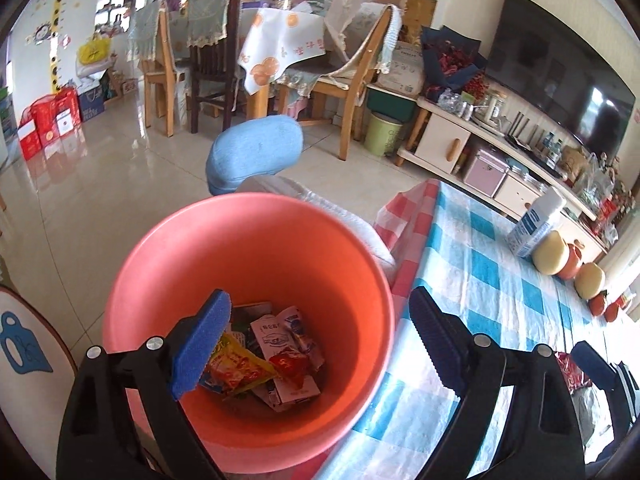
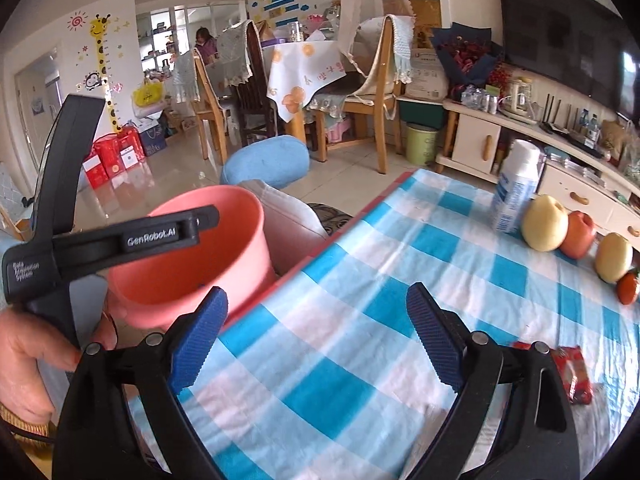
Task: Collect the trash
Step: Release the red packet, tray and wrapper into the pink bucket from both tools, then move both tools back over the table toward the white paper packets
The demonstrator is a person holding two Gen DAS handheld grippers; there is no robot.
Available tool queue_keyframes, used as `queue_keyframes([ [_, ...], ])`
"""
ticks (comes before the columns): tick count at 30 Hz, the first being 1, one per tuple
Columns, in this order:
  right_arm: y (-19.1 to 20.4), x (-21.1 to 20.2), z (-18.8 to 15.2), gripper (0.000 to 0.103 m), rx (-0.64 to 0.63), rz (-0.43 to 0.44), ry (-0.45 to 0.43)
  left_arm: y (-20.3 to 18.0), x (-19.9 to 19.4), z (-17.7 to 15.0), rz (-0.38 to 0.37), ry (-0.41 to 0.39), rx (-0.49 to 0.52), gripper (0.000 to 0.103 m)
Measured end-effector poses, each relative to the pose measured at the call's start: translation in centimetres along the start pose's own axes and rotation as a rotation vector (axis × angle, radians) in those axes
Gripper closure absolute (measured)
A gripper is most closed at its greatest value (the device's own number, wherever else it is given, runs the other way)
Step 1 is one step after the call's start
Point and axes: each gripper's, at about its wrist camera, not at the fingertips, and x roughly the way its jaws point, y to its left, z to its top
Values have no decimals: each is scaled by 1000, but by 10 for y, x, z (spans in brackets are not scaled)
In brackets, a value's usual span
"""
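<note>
We are holding the left gripper (image 1: 320,344) over the pink bin (image 1: 248,320) and the right gripper (image 2: 316,344) above the checked tablecloth (image 2: 360,280), both jaws wide and empty, risking overlooking the red wrapper (image 2: 572,372) lying outside the right jaw.

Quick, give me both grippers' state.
Left gripper: open, empty, over the pink bin.
Right gripper: open, empty, over the checked tablecloth.
</note>
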Motion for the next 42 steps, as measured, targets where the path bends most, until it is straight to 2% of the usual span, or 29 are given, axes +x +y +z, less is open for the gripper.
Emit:
queue_keyframes([
  [15,-22,-78,-46,9,-29,-130,-29,-72,-24,-20,-117,-50,169,13],
  [24,-45,-110,-63,9,32,-150,-77,-102,-36,-42,-186,-51,228,13],
  [42,-99,-148,-86,8,115,-182,-129,-136,-60,-97,-229,-14,345,13],
])
